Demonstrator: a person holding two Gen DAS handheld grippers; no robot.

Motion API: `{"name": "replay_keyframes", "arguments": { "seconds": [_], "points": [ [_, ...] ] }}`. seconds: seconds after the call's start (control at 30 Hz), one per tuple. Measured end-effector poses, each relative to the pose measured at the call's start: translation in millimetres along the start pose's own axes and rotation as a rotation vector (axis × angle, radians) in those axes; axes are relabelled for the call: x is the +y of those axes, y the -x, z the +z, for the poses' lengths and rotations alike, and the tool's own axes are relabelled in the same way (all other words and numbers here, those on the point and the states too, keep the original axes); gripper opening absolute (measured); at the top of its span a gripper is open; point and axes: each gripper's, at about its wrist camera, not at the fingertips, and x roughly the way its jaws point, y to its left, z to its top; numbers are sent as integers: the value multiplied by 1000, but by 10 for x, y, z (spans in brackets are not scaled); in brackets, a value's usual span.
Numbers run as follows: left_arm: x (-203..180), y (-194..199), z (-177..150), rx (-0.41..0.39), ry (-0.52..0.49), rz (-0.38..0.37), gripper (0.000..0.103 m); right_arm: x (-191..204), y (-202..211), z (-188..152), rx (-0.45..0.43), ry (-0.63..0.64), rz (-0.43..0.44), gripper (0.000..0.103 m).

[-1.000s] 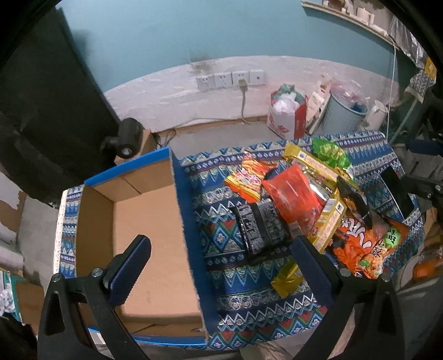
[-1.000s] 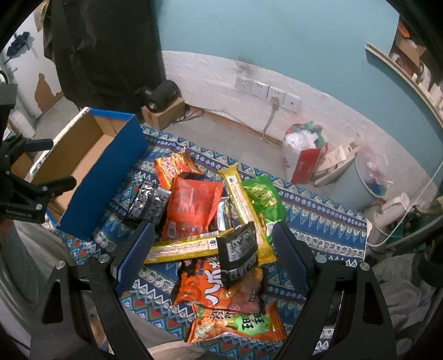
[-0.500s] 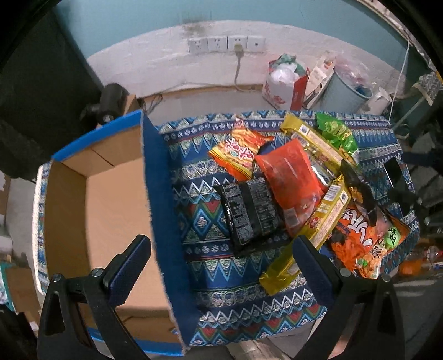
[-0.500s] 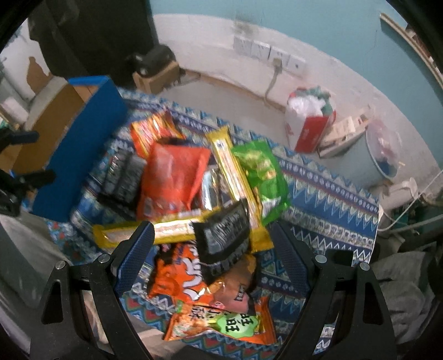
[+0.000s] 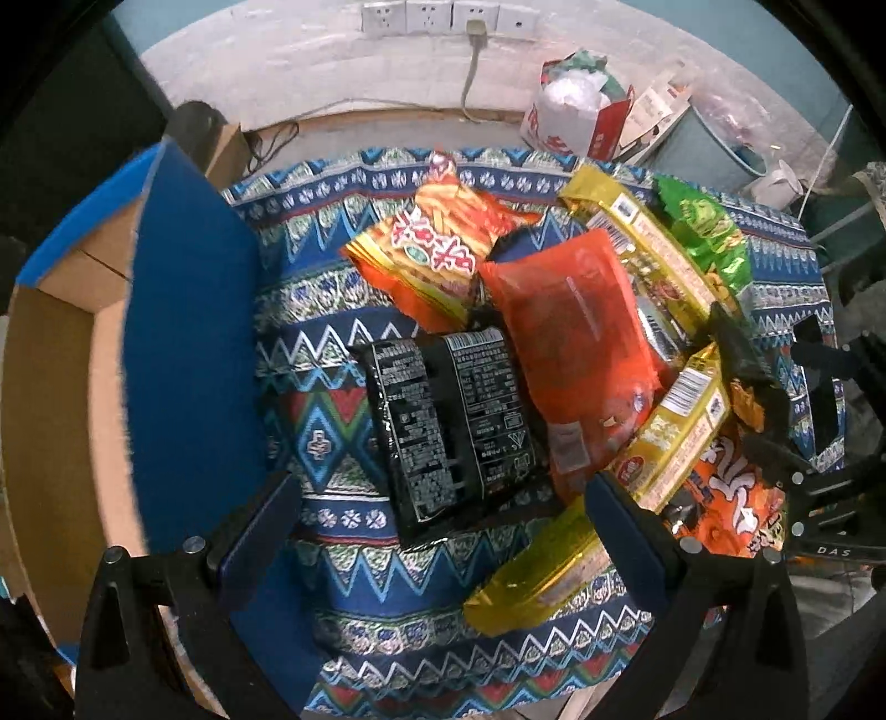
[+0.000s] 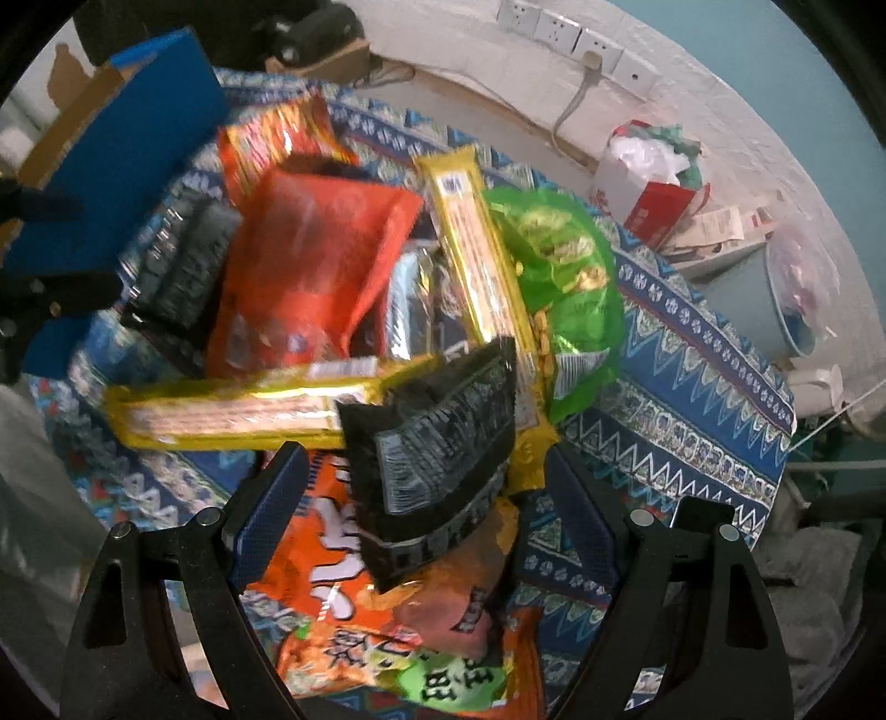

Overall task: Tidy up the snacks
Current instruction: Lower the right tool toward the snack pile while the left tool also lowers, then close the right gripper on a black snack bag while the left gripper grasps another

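A heap of snack packets lies on a patterned blue cloth [image 5: 310,354]. In the left wrist view a black packet [image 5: 454,426] lies flat just ahead of my open left gripper [image 5: 437,520], between its fingers' line. Beside it are a red-orange bag [image 5: 576,332], a yellow-orange chips bag [image 5: 437,243], long yellow packets [image 5: 670,421] and a green bag [image 5: 703,232]. In the right wrist view my open right gripper [image 6: 421,515] hovers over another black packet [image 6: 437,437] resting on an orange bag [image 6: 332,565]. The blue cardboard box [image 5: 183,354] stands open at the left.
Past the table's far edge are a red-and-white bag [image 5: 576,116], a grey bin [image 5: 720,149] and wall sockets [image 5: 448,16] with a cable. The right gripper's frame [image 5: 825,421] shows at the right edge of the left wrist view. The cloth hangs over the near edge.
Both grippers have dropped closer to the snack pile. The left one swung right, from over the box to the black packet; the right one closed in on the other black packet.
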Motion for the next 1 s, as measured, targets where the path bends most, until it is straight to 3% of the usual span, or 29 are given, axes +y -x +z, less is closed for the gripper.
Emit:
{"name": "replay_keyframes", "arguments": {
  "seconds": [0.17, 0.23, 0.37, 0.47, 0.7, 1.0],
  "points": [
    [2, -201, 31, 27, 24, 7, 103, -104, -142, -50, 4, -20, -3, 84],
    [-20, -269, 37, 40, 23, 1, 103, -164, -165, -57, -3, -39, 13, 79],
    [-58, -376, 59, 46, 26, 3, 103, -246, -158, -29, -34, -84, 80, 49],
    [-62, -468, 84, 65, 59, -29, 103, -291, -152, -19, -48, -113, 95, 40],
    [-94, -656, 234, 82, 102, -51, 103, -442, -111, -61, -79, -202, 166, 38],
    [-177, -852, 457, 62, 73, 26, 103, -547, -64, -107, -100, -254, 204, 38]
  ]
}}
